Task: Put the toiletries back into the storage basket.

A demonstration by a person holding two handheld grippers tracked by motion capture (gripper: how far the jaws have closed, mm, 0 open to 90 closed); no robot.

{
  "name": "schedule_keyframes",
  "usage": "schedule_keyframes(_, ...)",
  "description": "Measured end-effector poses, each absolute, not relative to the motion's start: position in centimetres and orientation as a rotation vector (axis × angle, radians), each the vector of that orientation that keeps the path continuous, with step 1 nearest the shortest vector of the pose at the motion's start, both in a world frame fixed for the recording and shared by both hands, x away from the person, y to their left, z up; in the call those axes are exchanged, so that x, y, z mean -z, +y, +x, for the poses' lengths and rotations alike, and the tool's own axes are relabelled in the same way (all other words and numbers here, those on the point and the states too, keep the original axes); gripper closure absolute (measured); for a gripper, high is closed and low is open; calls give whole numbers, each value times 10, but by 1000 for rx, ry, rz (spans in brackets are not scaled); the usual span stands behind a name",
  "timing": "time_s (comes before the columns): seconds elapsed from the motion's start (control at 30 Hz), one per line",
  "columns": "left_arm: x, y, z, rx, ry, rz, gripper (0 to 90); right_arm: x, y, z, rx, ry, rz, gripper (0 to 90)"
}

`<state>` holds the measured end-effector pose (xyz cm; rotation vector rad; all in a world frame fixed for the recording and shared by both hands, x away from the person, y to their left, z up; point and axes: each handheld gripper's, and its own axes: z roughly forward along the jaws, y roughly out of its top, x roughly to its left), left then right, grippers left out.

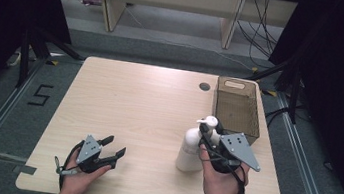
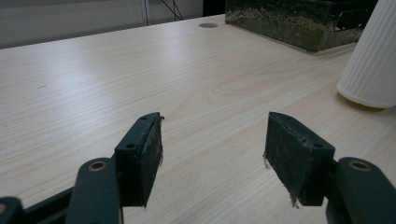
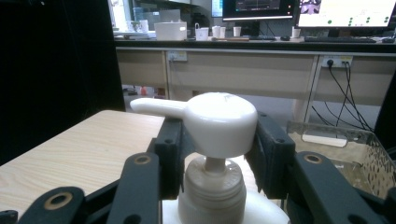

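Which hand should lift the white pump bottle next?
The right. The right gripper already has its jaws around the bottle, at the pump head. The left gripper sits open, off to the side, with just table between its jaws.

L tongs [image 1: 113, 153] rest low w/ jaws apart; R tongs [image 1: 208, 141] jaws half-closed, wrist upright.

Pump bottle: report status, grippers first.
Right gripper closed around pump bottle at the pump head, bottle upright on table. Left gripper open, nothing between jaws. Brown bin beyond the bottle; nothing in the way.
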<state>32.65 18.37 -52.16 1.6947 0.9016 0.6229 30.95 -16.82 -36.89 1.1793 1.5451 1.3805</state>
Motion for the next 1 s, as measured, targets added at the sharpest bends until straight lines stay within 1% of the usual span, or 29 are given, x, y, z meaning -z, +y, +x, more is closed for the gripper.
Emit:
schedule_keyframes(0.6, 522, 184, 326, -624, 902, 1694, 361, 347, -195, 309, -1387, 1433, 1163, 602)
schedule_keyframes(1.0, 522, 184, 326, -624, 899, 1698, 361, 341, -212, 310, -1374, 1370, 1171, 602)
